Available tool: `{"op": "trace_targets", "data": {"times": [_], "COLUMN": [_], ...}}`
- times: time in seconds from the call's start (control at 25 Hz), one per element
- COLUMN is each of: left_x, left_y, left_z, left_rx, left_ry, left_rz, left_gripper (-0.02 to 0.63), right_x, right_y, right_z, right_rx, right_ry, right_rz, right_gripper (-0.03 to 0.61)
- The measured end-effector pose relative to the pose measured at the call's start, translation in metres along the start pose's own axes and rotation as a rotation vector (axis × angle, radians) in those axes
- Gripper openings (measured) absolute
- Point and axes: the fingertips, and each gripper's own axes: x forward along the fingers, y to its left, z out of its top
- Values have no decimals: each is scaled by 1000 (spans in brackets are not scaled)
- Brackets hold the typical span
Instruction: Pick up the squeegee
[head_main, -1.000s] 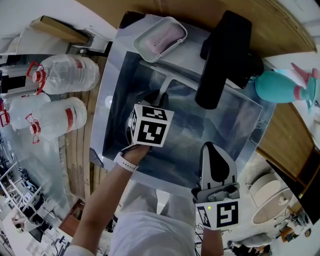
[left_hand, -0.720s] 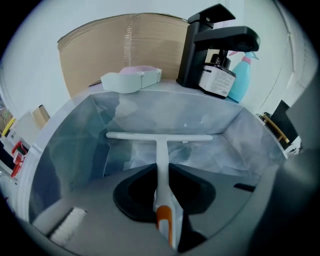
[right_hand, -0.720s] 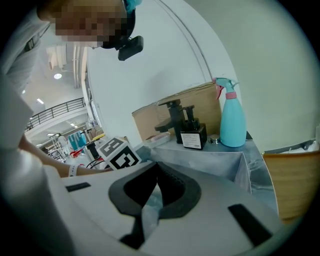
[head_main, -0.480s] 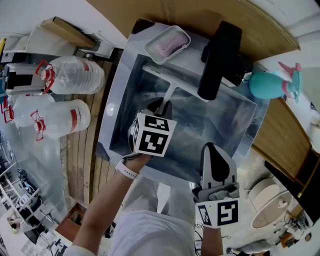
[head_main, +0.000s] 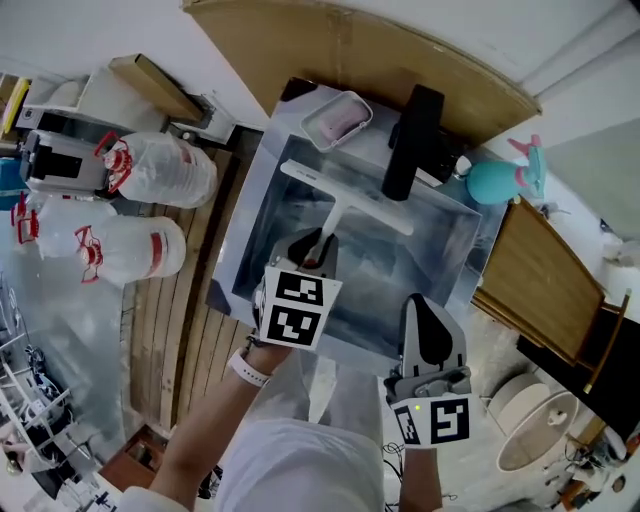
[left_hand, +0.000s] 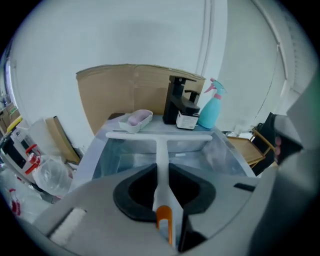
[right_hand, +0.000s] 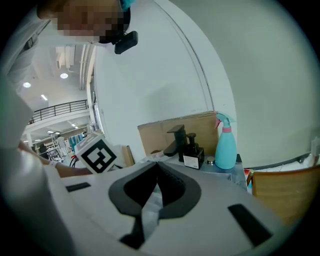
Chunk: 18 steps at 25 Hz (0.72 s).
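A person's left gripper (head_main: 316, 248) has its jaws closed on the smooth white plastic handle of a T-shaped squeegee (head_main: 348, 198). The handle's orange-tipped end pokes back between the dark rubbery pads. The long, straight blade stretches crosswise over the far part of a rectangular stainless-steel sink (head_main: 240, 200), whose brushed metal walls give a dull sheen; whether the blade touches the basin cannot be told.

The right gripper (head_main: 428, 310), grey-bodied with a black-and-white marker cube, is at the sink's near edge. Its jaws are together and hold nothing.

On the steel surface behind the basin are a tall, angular matte-black tap (head_main: 405, 150) and a shallow white soap dish (head_main: 338, 118) with rounded corners and a pale pink bar in it. A rounded teal plastic spray bottle with a pink trigger (head_main: 500, 180) is at the right corner. A flat brown cardboard sheet (head_main: 350, 50) leans against the wall, and clear ribbed plastic water jugs with red handles (head_main: 160, 165) lie on the wooden planks beside the sink.
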Motion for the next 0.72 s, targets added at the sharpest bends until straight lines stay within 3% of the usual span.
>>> {"op": "trace_targets", "data": {"times": [0.72], "left_x": [-204], "left_y": [-22], "left_z": [39], "left_rx": [-47], "left_ry": [-321], "left_rz": [24], "left_gripper": [67], "right_x": [-80], "right_y": [27], "right_z": [88], "right_rx": [-75], "right_ry": [-106], "right_rz": [-65], "right_gripper": [6]}}
